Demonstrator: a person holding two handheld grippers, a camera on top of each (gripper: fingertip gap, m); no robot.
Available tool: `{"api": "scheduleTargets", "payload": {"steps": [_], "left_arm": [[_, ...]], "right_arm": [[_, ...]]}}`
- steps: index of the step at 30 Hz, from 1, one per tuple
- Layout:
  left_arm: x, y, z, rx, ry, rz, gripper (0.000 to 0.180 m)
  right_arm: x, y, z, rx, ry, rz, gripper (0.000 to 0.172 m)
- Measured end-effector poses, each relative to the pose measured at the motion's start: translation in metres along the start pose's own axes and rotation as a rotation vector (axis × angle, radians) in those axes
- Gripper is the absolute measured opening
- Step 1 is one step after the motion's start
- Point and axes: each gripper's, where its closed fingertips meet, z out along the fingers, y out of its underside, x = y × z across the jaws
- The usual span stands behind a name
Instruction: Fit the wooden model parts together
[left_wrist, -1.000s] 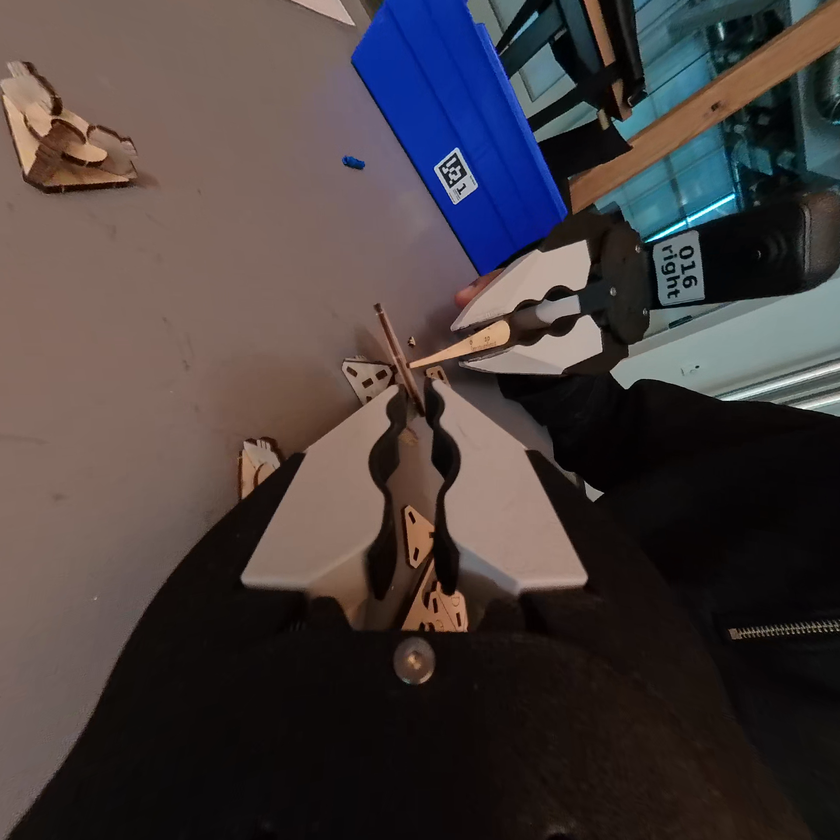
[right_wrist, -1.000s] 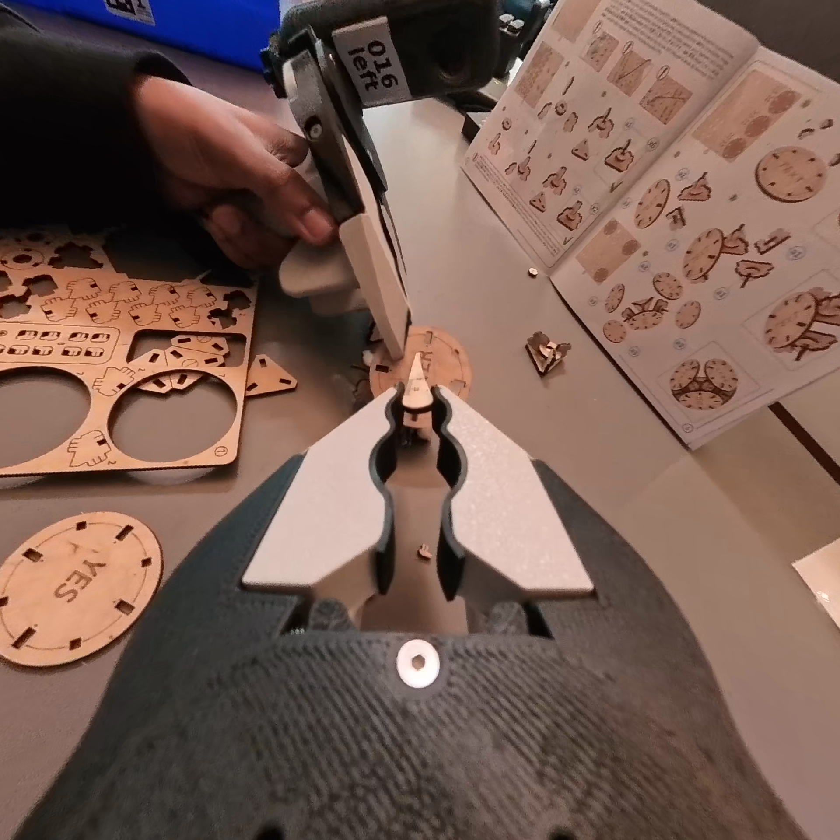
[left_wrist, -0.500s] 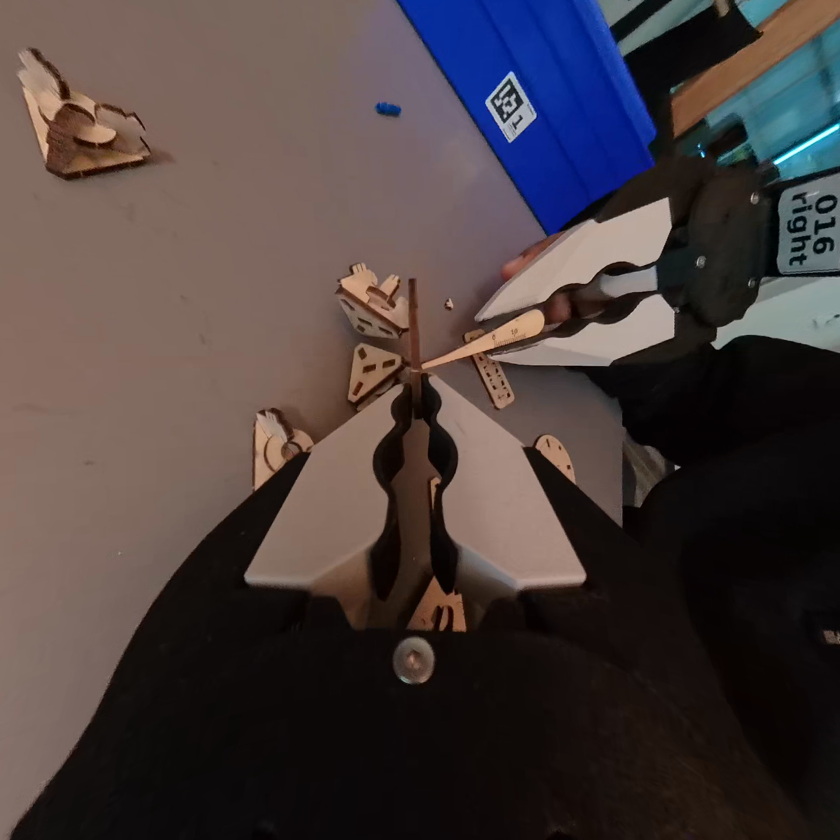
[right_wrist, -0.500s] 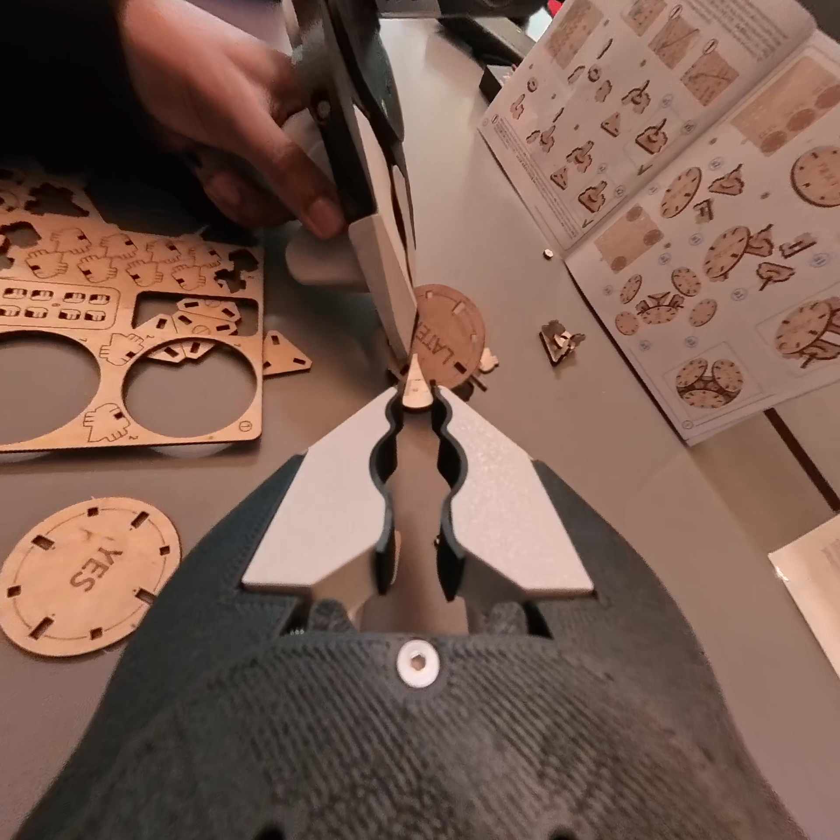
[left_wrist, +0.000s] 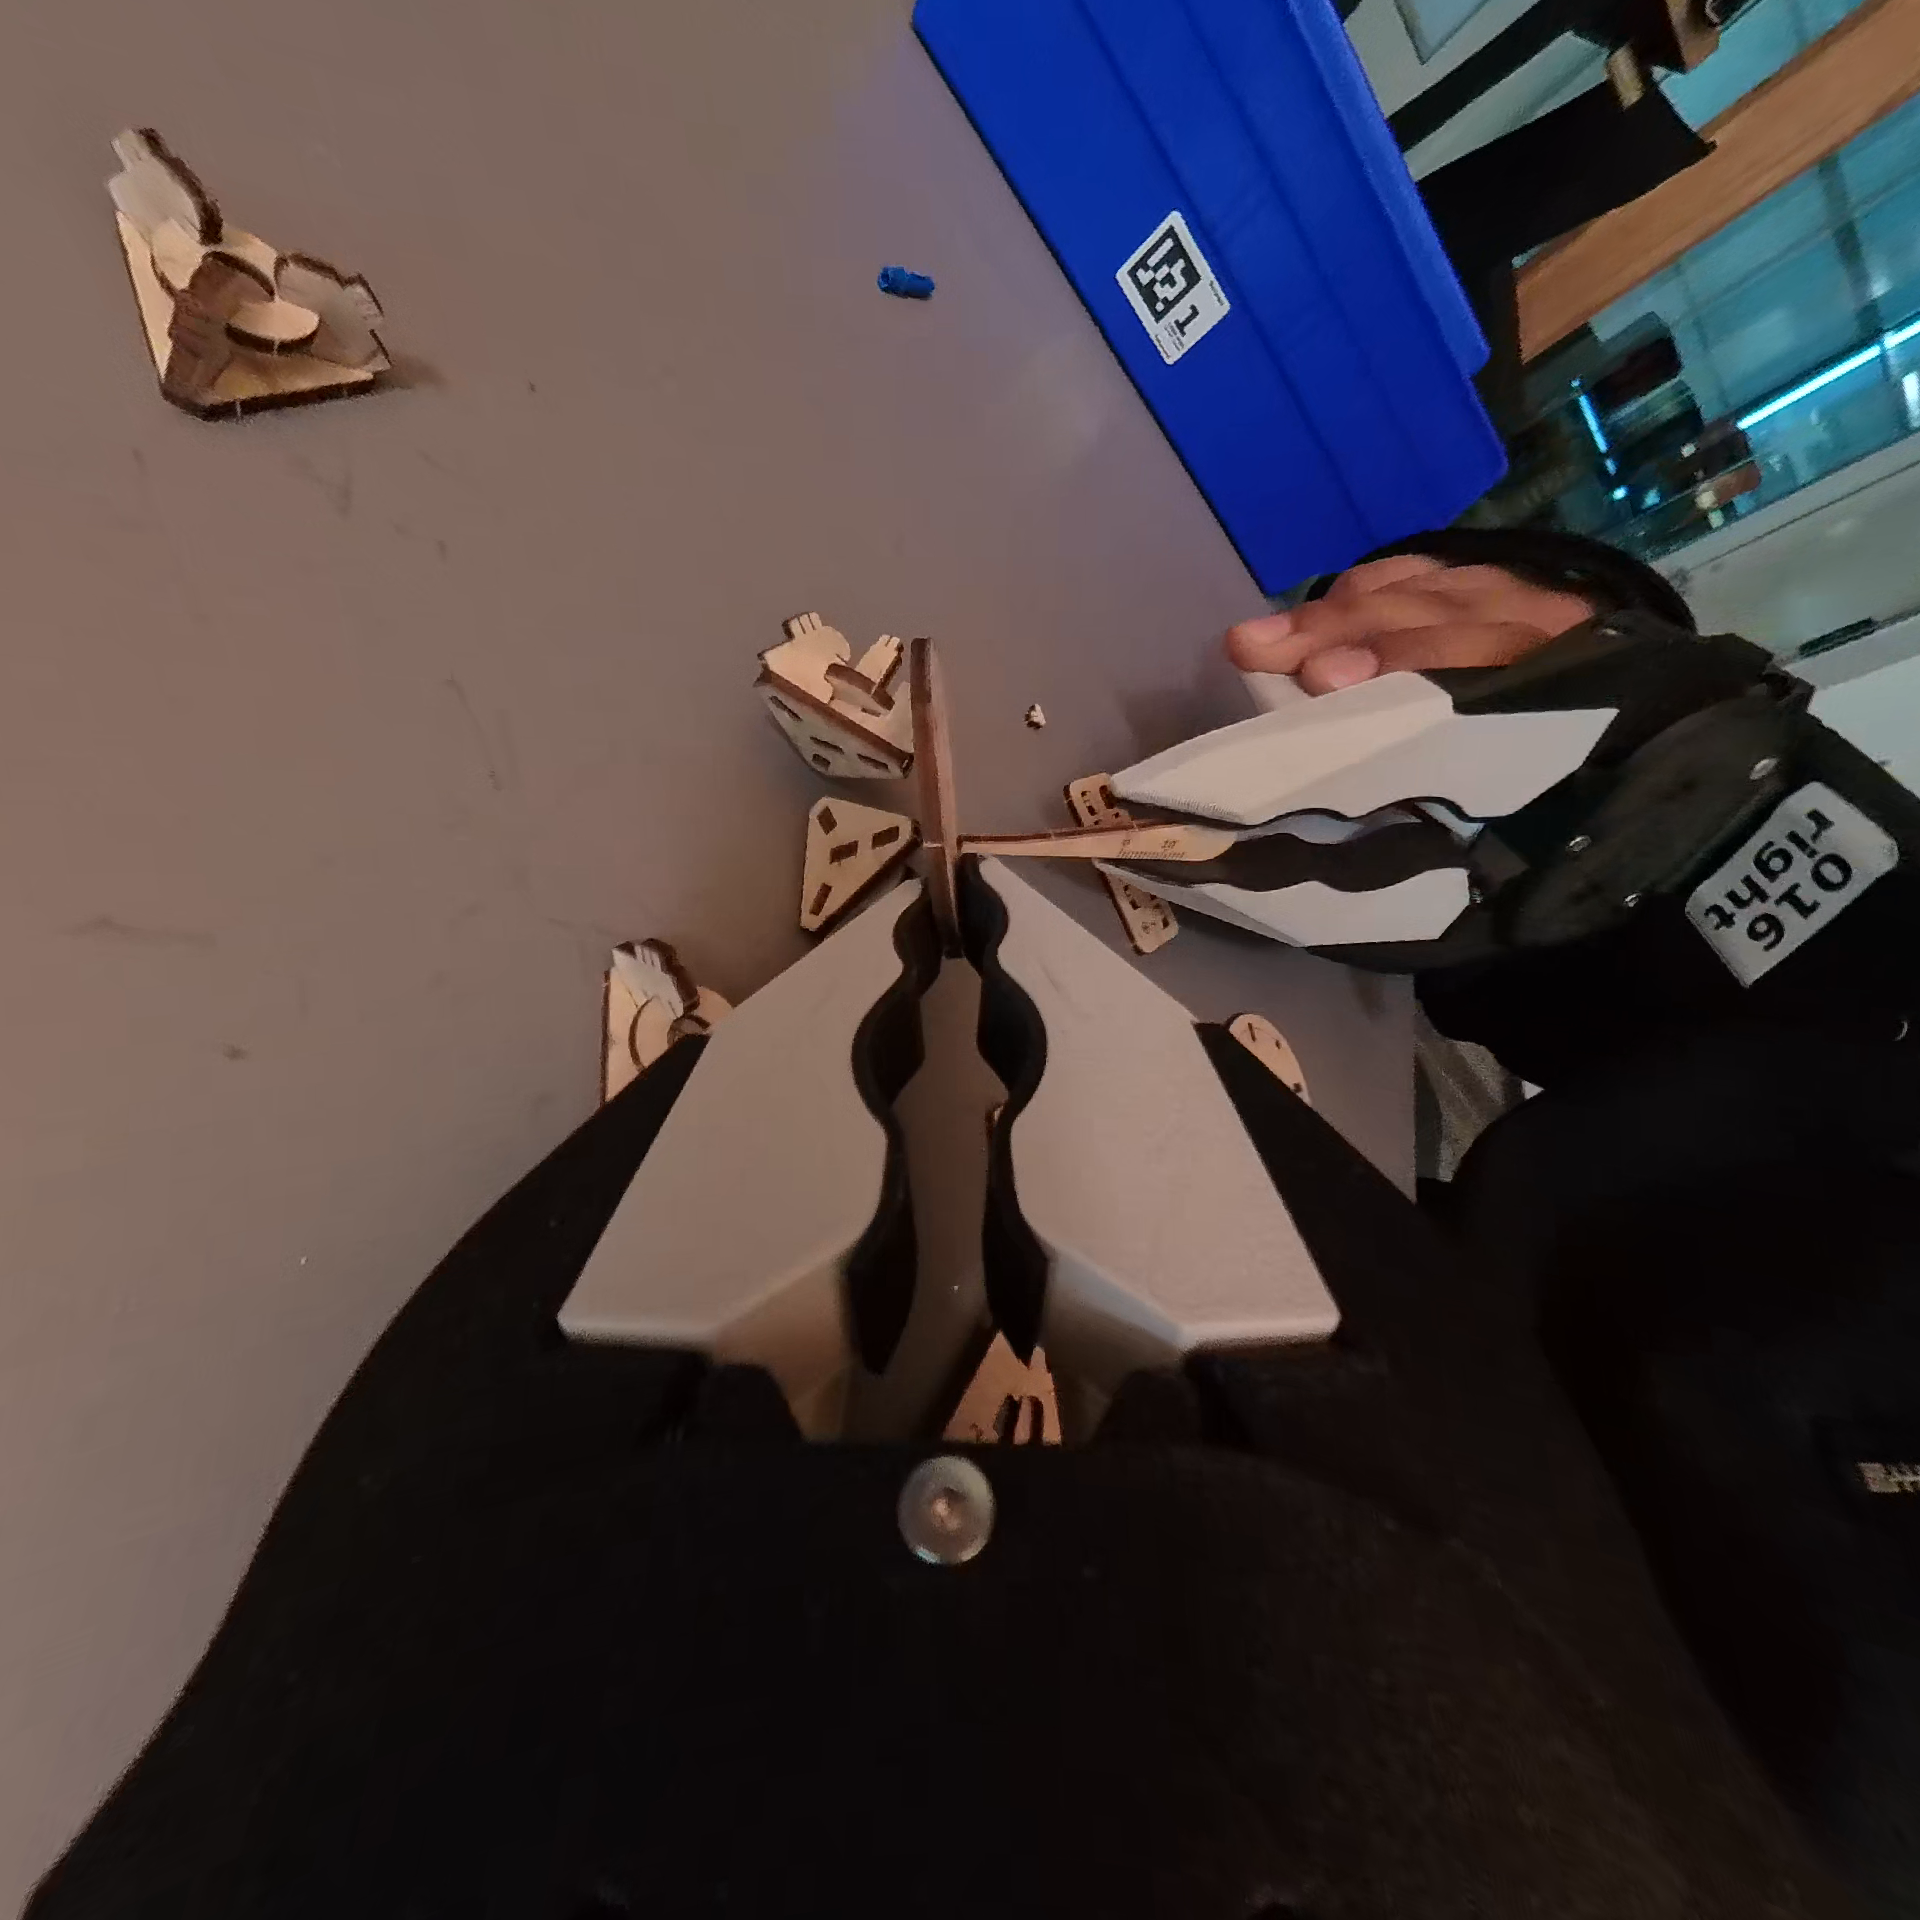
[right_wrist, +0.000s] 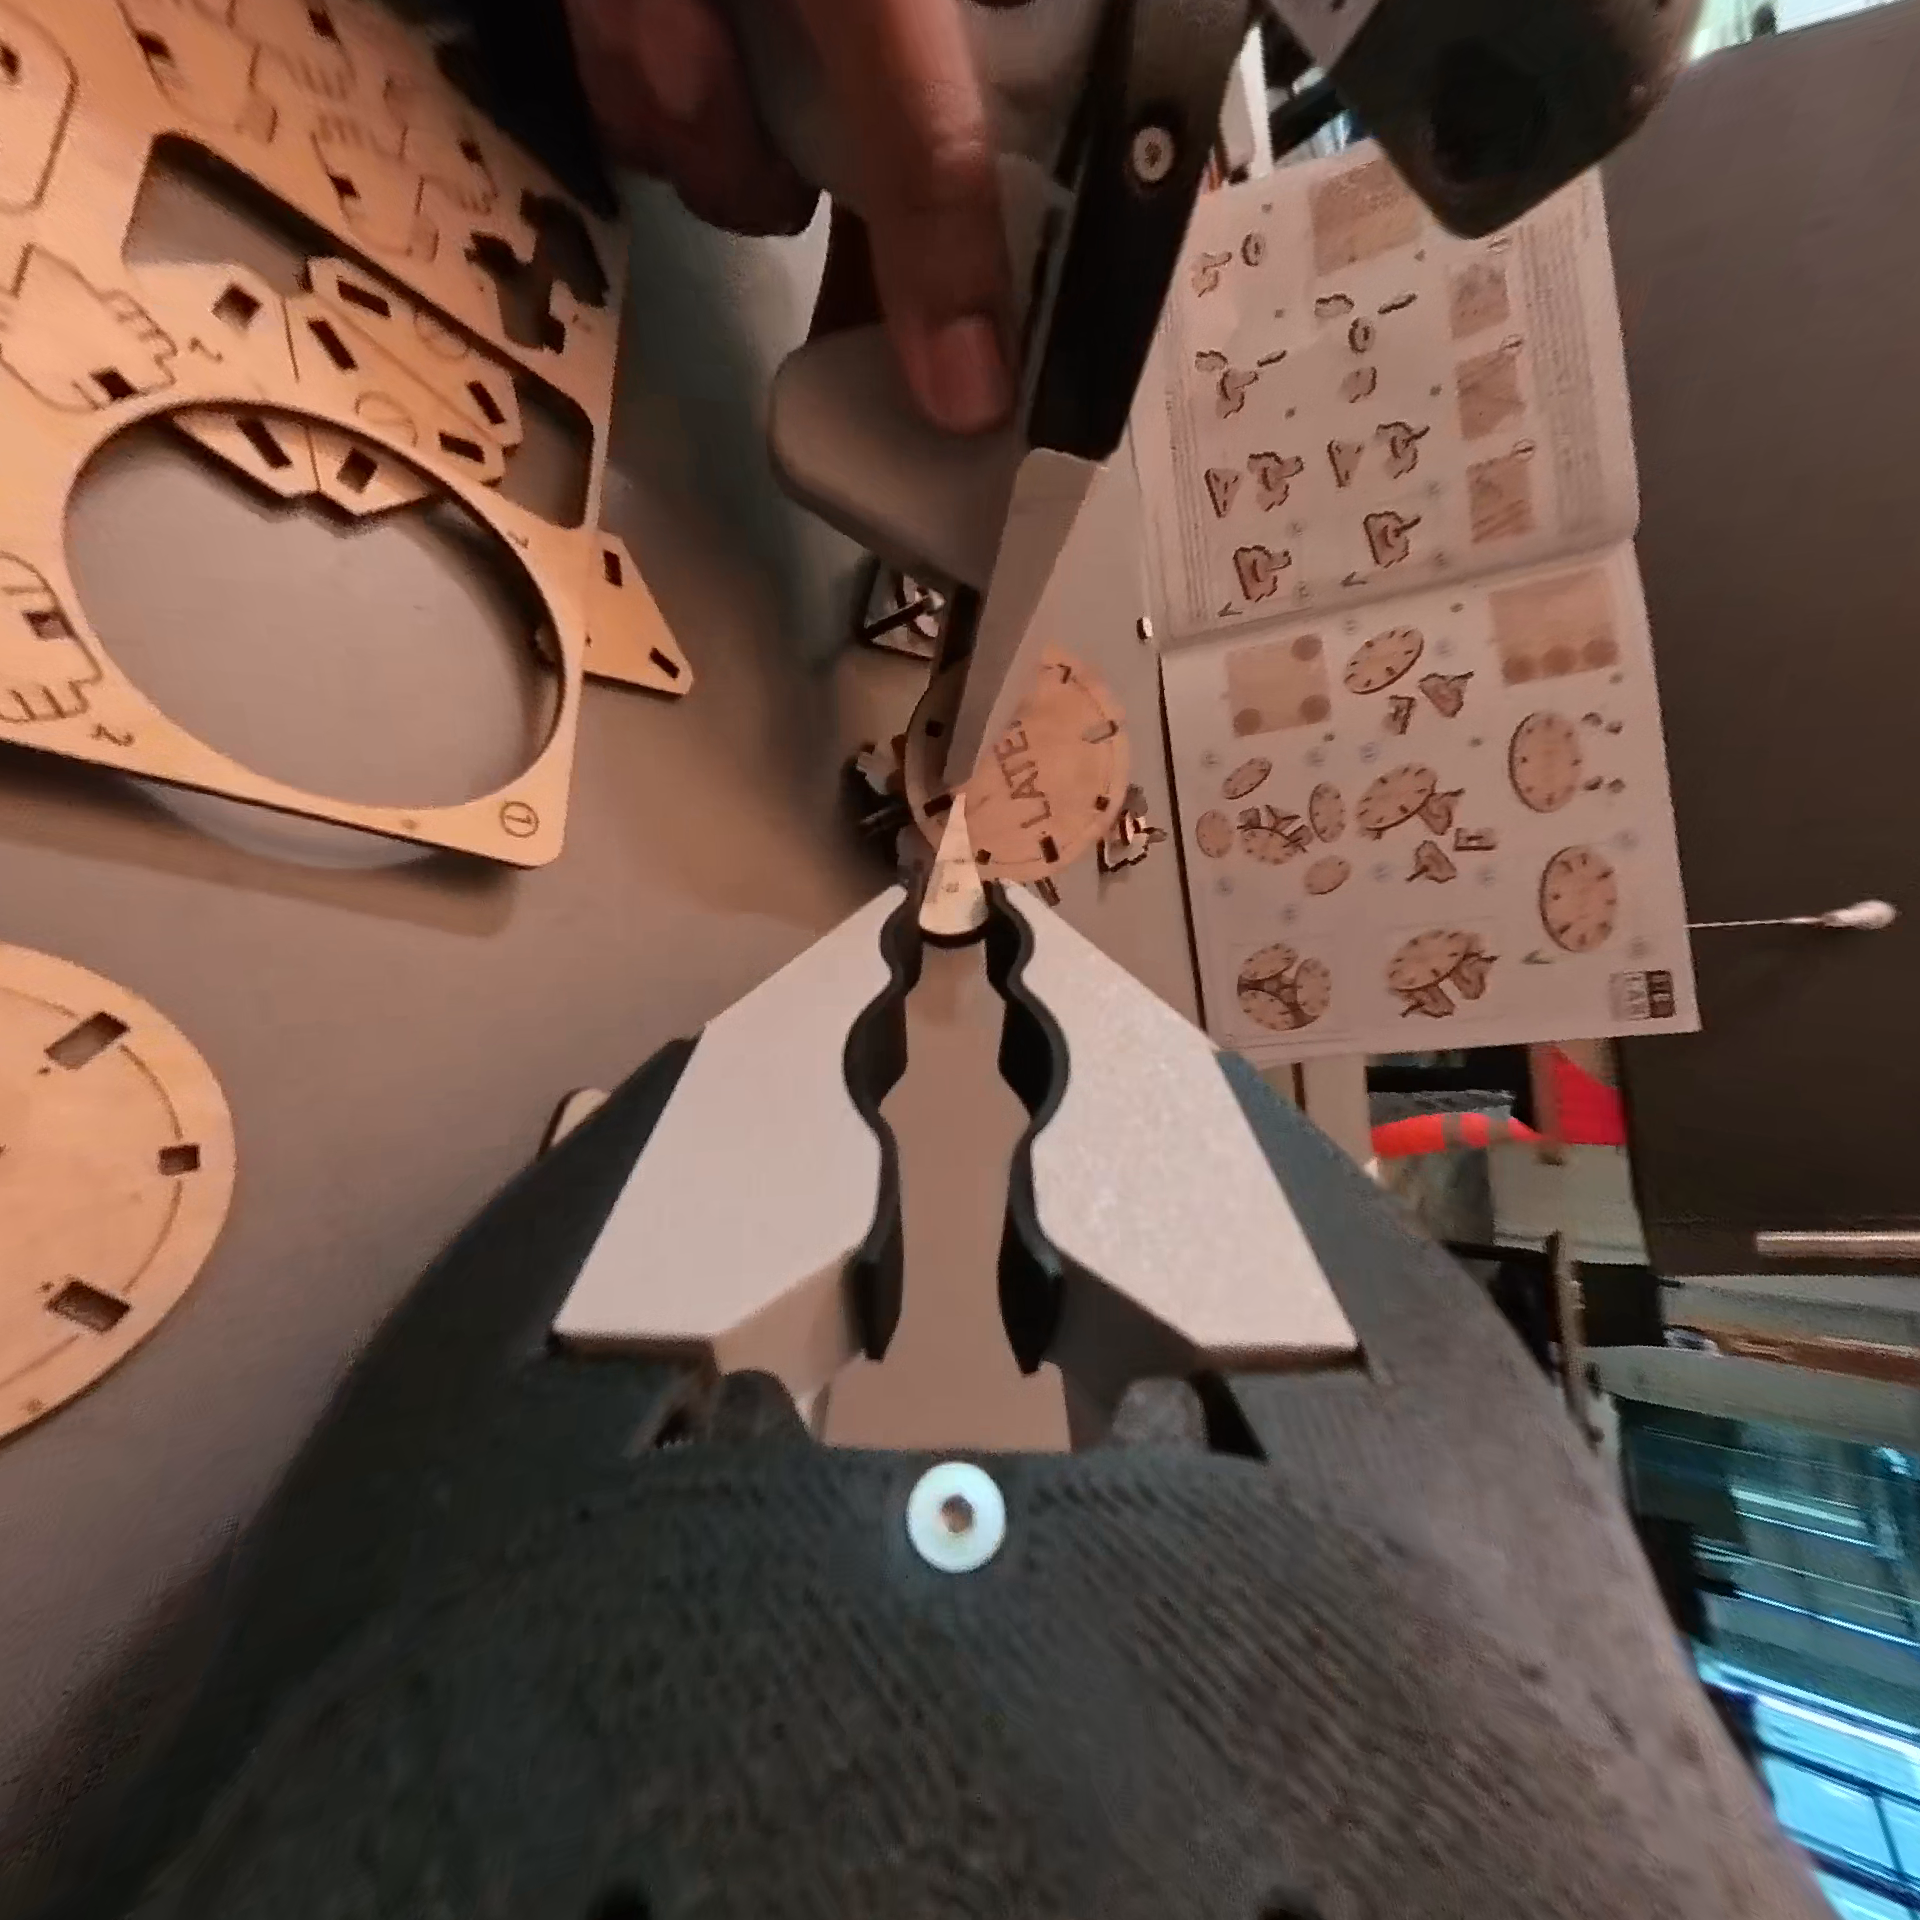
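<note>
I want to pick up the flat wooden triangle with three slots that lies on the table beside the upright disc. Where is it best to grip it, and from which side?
The wooden triangle lies flat, so its faces offer no hold. Probably grip across two edges near its free corner, coming from above on the open table side; the upright disc and left hand-held gripper crowd its other side.

Dim indoor light — fisheye warp, blurred edges
</note>
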Motion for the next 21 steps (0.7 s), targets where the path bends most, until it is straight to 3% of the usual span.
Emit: {"api": "scheduleTargets", "payload": {"steps": [9,21], "left_arm": [[-0.0016,0.0001,-0.0006,-0.011,-0.049,0.037,0.002],[-0.0013,-0.0006,0.0014,-0.01,-0.071,0.059,0.002]], "right_arm": [[-0.0045,0.0029,0.0015,-0.042,0.019,-0.104,0.01],[-0.0063,-0.0004,0.0021,0.018,0.023,-0.095,0.01]]}}
